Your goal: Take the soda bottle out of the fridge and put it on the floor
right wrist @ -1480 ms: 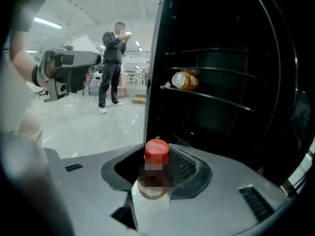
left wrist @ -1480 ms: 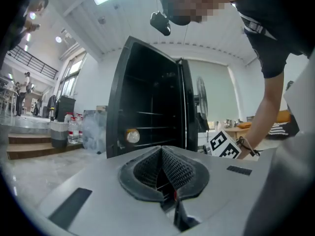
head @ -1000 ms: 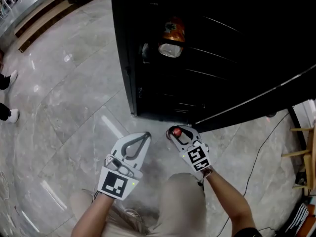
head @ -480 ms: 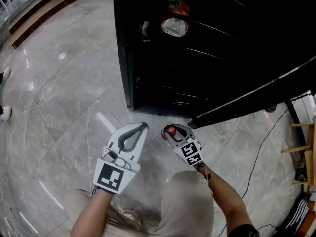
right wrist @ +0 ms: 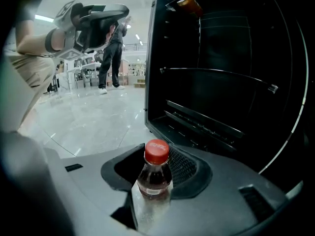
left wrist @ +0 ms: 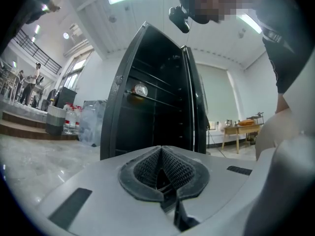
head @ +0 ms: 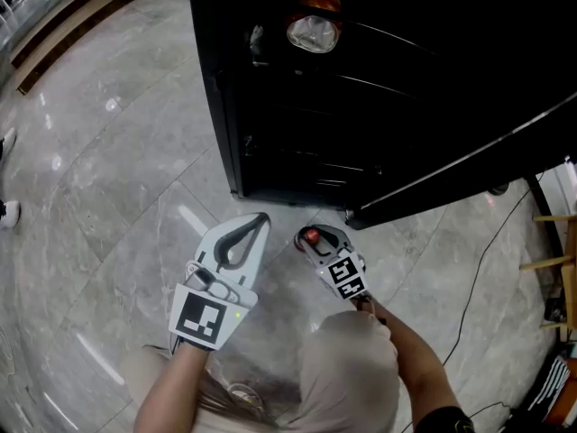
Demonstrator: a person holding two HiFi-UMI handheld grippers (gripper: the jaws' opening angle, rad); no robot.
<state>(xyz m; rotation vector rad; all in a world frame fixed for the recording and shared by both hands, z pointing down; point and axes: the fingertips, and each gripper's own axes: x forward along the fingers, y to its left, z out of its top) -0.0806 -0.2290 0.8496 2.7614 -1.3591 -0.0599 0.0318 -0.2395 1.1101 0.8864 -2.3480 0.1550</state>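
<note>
My right gripper point(right wrist: 155, 167) has its jaws closed partway on the soda bottle point(right wrist: 154, 173), pads pressing its sides, red cap up. My left gripper point(head: 259, 219) sits just beside it, jaws together with nothing between them. Both hang over the grey marble floor point(head: 117, 197), the bottle outside the black fridge point(head: 406, 88), just before its open front. Farther in, an orange-labelled container point(head: 313, 27) lies on an upper shelf.
</note>
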